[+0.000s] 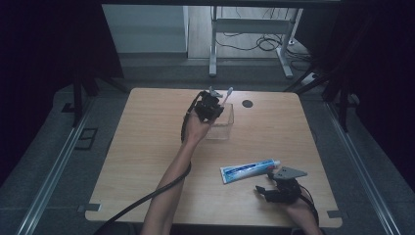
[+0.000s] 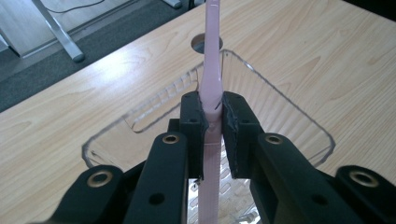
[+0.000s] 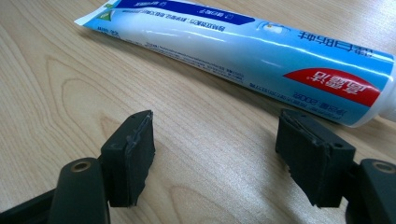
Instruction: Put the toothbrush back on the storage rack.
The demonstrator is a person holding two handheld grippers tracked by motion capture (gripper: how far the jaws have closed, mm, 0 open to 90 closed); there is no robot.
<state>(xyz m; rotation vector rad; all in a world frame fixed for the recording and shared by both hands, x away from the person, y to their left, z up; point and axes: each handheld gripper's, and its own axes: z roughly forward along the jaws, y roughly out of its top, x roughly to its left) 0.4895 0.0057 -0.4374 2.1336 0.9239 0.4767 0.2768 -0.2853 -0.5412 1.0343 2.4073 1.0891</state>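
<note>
Left claw (image 2: 212, 116) pinches the pink toothbrush (image 2: 211, 70) upright over the clear box (image 2: 299, 121). Risk: the thin handle pivots between the pads, catches the rim and tips the box. Right claw (image 3: 215, 154) is spread, just short of the toothpaste tube (image 3: 243, 51) on the surface (image 3: 60, 70).

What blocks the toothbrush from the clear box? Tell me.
Nothing visible. The left tool holds the toothbrush directly over the open clear box, and the inside that shows looks bare.
</note>
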